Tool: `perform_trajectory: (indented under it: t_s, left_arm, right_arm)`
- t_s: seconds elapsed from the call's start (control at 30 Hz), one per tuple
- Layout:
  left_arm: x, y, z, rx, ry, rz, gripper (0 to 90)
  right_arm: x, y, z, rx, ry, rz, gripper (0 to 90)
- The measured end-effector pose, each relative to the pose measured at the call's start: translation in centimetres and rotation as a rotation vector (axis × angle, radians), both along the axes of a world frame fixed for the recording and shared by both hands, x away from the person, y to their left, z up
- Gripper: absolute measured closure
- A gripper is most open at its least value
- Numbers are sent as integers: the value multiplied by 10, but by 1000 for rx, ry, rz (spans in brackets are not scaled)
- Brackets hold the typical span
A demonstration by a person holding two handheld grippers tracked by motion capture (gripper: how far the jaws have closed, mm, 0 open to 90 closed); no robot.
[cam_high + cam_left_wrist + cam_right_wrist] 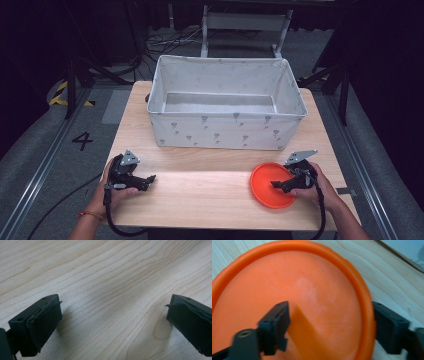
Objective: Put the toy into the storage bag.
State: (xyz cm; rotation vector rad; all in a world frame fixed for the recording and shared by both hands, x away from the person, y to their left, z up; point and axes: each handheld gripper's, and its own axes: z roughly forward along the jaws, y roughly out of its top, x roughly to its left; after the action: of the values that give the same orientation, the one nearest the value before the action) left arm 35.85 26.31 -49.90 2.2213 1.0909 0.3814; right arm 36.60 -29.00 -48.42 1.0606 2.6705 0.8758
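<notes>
1. Orange plastic meets my right gripper: in the right gripper view its jaws stand wide apart and straddle the rim of the orange plate, one jaw over the plate's inner face, the other just outside the edge. Whether either pad touches the plastic I cannot tell; the jaws have not closed on it.
2. From the high view, my right gripper reaches in from the plate's right side, and the plate lies flat on the near right part of the wooden table.
3. My right hand grips the tool body behind the plate, with the cable trailing off the near table edge.
4. My left gripper shows its jaws spread far apart in its own view, with bare wood grain between them and nothing held.
5. High view again: my left gripper rests low over the near left part of the table, tips pointing right, well apart from the plate; my left hand holds it.
6. Beyond both tools, a white fabric bin with a small grey print stands open on the far half of the table, well apart from the plate.
</notes>
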Motion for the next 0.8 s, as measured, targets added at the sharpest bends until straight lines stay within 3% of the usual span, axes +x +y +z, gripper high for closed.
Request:
perform_trajectory:
  t_s: [0.03, 0.07, 0.2, 0.3, 0.53, 0.8]
  left_arm:
    - [0, 0, 0, 0, 0, 0, 2]
    - [0, 0, 0, -1, 4, 0, 2]
    - [0, 0, 0, 0, 0, 0, 2]
    - [0, 0, 0, 0, 0, 0, 2]
    - [0, 0, 0, 0, 0, 1, 2]
    - [0, 0, 0, 1, -1, 0, 3]
  right_arm:
    - [0, 0, 0, 0, 0, 0, 280]
    - [3, -6, 2, 15, 9, -20, 425]
    - [5, -16, 3, 57, 26, -22, 543]
    - [3, -25, 8, 109, -15, -12, 670]
    - [-4, -27, 29, 157, -81, 39, 766]
    - [-26, -13, 69, 141, -207, 137, 818]
